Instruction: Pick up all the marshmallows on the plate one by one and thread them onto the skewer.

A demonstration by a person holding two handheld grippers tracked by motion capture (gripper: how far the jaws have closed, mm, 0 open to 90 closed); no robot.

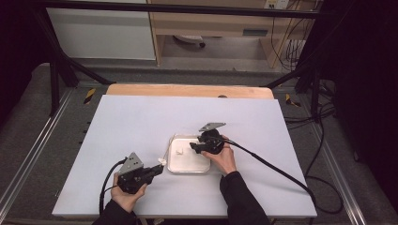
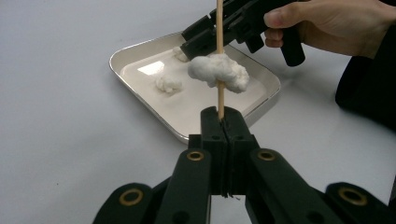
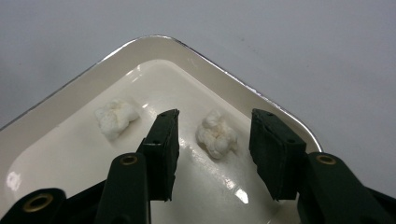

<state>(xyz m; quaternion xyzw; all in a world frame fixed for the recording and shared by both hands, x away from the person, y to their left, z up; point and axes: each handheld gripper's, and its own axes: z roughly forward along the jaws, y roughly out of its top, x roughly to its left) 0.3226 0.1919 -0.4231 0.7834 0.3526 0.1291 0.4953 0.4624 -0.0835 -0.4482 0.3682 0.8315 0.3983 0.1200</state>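
My left gripper [image 2: 223,122] is shut on the lower end of a thin wooden skewer [image 2: 219,28], which stands upright with a white fluffy piece [image 2: 218,70] threaded on it. In the high view this gripper [image 1: 157,169] sits at the front left, just off the corner of a shallow white tray [image 1: 187,168]. My right gripper [image 3: 215,116] hovers low over the tray [image 3: 154,42], jaws apart on either side of a second fluffy piece [image 3: 215,134] without touching it. A third piece [image 3: 116,117] lies to its left. The right gripper [image 2: 194,38] also appears behind the skewer.
The tray [image 2: 119,70] rests near the middle of a pale grey mat [image 1: 141,122] on the table. A black cable [image 1: 277,168] trails from the right gripper toward the right edge. A wooden strip [image 1: 187,90] borders the far side, with black frame legs beyond.
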